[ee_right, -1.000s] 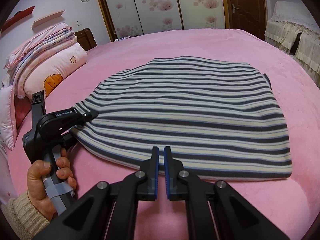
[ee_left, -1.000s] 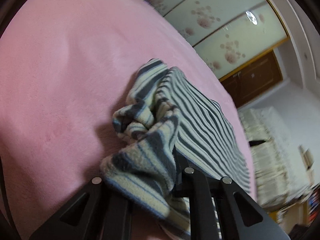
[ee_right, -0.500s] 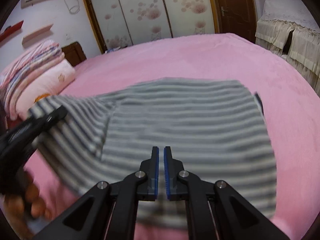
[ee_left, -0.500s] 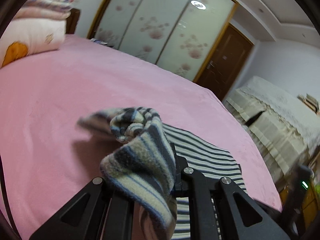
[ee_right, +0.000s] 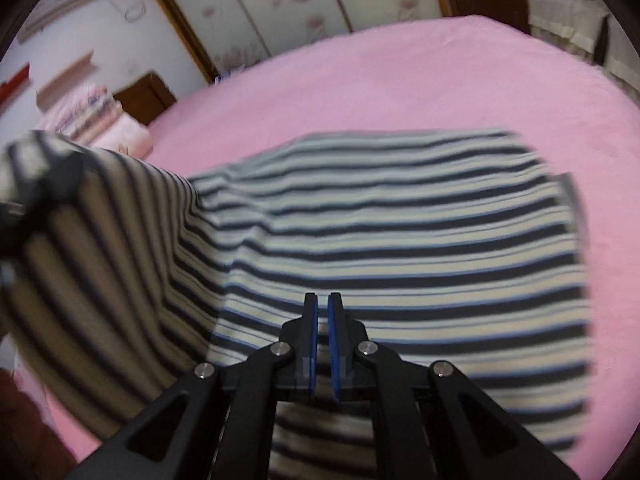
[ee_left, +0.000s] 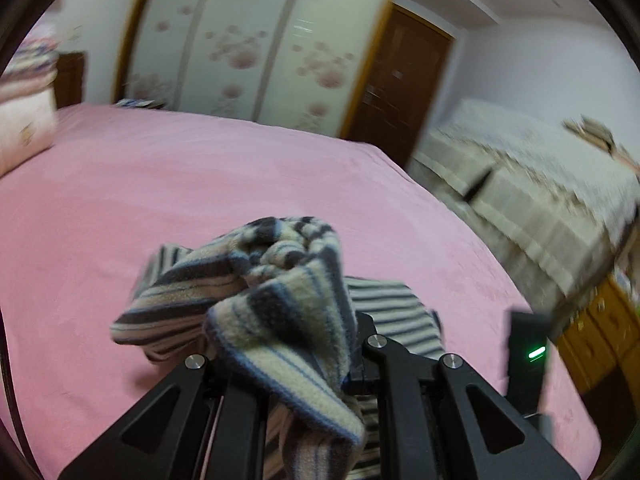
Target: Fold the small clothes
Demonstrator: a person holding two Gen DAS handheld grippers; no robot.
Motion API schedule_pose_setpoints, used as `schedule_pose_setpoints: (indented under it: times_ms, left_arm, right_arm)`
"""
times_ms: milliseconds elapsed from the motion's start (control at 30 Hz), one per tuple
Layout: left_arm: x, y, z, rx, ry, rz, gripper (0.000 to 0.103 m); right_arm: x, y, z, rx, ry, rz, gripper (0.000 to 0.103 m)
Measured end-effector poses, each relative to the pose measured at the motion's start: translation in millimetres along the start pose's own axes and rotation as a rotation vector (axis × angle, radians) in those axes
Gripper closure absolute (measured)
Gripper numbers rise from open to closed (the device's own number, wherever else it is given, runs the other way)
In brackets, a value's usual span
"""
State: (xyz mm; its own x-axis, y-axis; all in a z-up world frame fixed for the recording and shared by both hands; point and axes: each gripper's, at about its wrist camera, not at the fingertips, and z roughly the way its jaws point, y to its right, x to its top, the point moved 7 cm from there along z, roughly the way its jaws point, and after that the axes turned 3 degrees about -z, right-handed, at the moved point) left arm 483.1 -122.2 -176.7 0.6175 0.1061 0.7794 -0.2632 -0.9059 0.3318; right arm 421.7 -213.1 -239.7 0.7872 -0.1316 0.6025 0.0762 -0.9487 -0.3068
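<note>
A striped fleece garment (ee_right: 400,248), in cream, grey and blue, lies on the pink bed (ee_right: 400,80). My left gripper (ee_left: 280,344) is shut on a bunched edge of the garment (ee_left: 280,288) and holds it above the bed. In the right wrist view, the left gripper (ee_right: 48,172) shows blurred at the far left, with the garment's left side raised into a slanting flap. My right gripper (ee_right: 322,320) is shut with nothing between its blue pads (ee_right: 310,320), and it sits low over the garment's near middle. The right gripper's black body with a green light (ee_left: 528,356) appears in the left wrist view.
Folded quilts and a pillow (ee_right: 100,120) are stacked at the bed's left. Floral sliding wardrobe doors (ee_left: 240,48) and a brown door (ee_left: 400,80) stand behind the bed. A lace-covered sofa (ee_left: 540,200) and a wooden cabinet (ee_left: 600,340) stand to the right.
My left gripper has risen and rolled level, carrying the garment's left edge up and toward the right. My right gripper has advanced over the garment, still shut.
</note>
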Motion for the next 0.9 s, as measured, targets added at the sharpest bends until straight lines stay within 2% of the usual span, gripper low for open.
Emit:
schedule_pose_setpoints:
  times_ms: [67, 167, 267, 367, 400, 433, 467, 533, 600, 667, 767, 867, 900]
  left_arm:
    - [-12.5, 32.2, 12.8, -0.033, -0.041, 0.077, 0.094]
    - [-46.8, 75.1, 33.9, -0.074, -0.145, 0.217, 0.094]
    - [-93.6, 105.6, 52.3, -0.102, -0.268, 0.367, 0.093]
    - [-131.0, 118.4, 60.4, -0.093, -0.339, 0.484, 0.091]
    - [-142.0, 119.8, 58.9, -0.080, -0.342, 0.519, 0.083]
    - [-146.2, 120.4, 56.4, -0.080, -0.339, 0.527, 0.071]
    - [-150.9, 118.6, 52.0, -0.095, -0.340, 0.520, 0.067]
    - [-156.4, 121.4, 42.2, -0.138, -0.346, 0.499, 0.050]
    - [-161.5, 127.6, 28.7, -0.177, -0.344, 0.494, 0.049]
    - [-164.7, 126.5, 17.0, -0.180, -0.332, 0.502, 0.049]
    - [-160.4, 125.9, -4.8, -0.151, -0.281, 0.505, 0.049]
    - [-145.9, 101.4, -35.9, -0.096, -0.195, 0.456, 0.048]
    - [-140.3, 91.7, -40.6, -0.076, -0.178, 0.441, 0.044]
  right_arm:
    - [-1.2, 22.6, -28.9, -0.023, 0.044, 0.028, 0.098]
    - [-9.8, 58.8, -63.6, -0.067, 0.074, 0.076, 0.098]
    - [-26.6, 95.2, -87.9, -0.113, 0.076, 0.128, 0.098]
    - [-42.0, 112.1, -95.3, -0.135, 0.060, 0.151, 0.098]
    - [-48.9, 116.9, -97.2, -0.146, 0.053, 0.156, 0.098]
    - [-51.9, 118.8, -98.7, -0.150, 0.050, 0.155, 0.098]
    - [-56.2, 119.4, -99.9, -0.153, 0.048, 0.155, 0.098]
    - [-60.3, 120.5, -103.5, -0.143, 0.048, 0.156, 0.098]
    - [-62.9, 115.5, -102.9, -0.126, 0.051, 0.160, 0.098]
    - [-61.0, 109.6, -104.4, -0.103, 0.062, 0.162, 0.098]
    - [-55.8, 97.0, -109.3, -0.081, 0.085, 0.147, 0.098]
    - [-53.4, 83.0, -120.2, -0.070, 0.102, 0.111, 0.098]
    - [-52.6, 78.2, -123.9, -0.067, 0.107, 0.096, 0.098]
